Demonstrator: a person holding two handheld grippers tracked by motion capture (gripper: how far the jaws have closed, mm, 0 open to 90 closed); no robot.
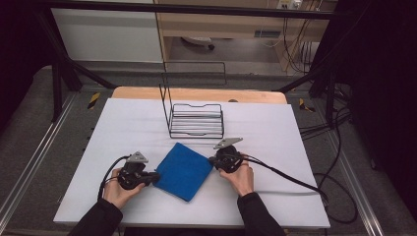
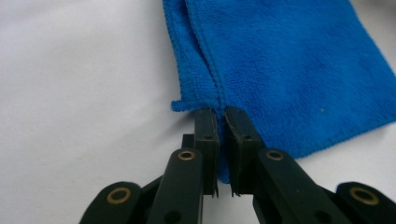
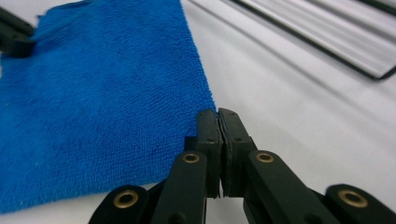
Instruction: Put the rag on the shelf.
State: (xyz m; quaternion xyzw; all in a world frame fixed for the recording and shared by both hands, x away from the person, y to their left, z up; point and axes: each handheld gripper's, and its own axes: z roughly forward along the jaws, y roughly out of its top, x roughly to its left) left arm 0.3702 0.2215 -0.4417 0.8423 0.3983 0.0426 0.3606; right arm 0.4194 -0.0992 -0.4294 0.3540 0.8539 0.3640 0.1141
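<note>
Lying flat near the counter's (image 1: 123, 123) front edge, the folded blue microfibre cloth (image 1: 183, 170) looks soft, light and limp, likely to sag unless held at opposite corners. Left tool (image 2: 222, 112) is clamped on its hemmed corner; right tool (image 3: 218, 113) pinches the far corner. Behind it, the wire rack (image 1: 196, 120) limits forward room; the sides lie open.

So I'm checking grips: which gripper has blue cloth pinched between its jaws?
The left gripper: a hemmed corner of the blue cloth sits between its jaws. The right gripper is shut at the cloth's edge.
</note>
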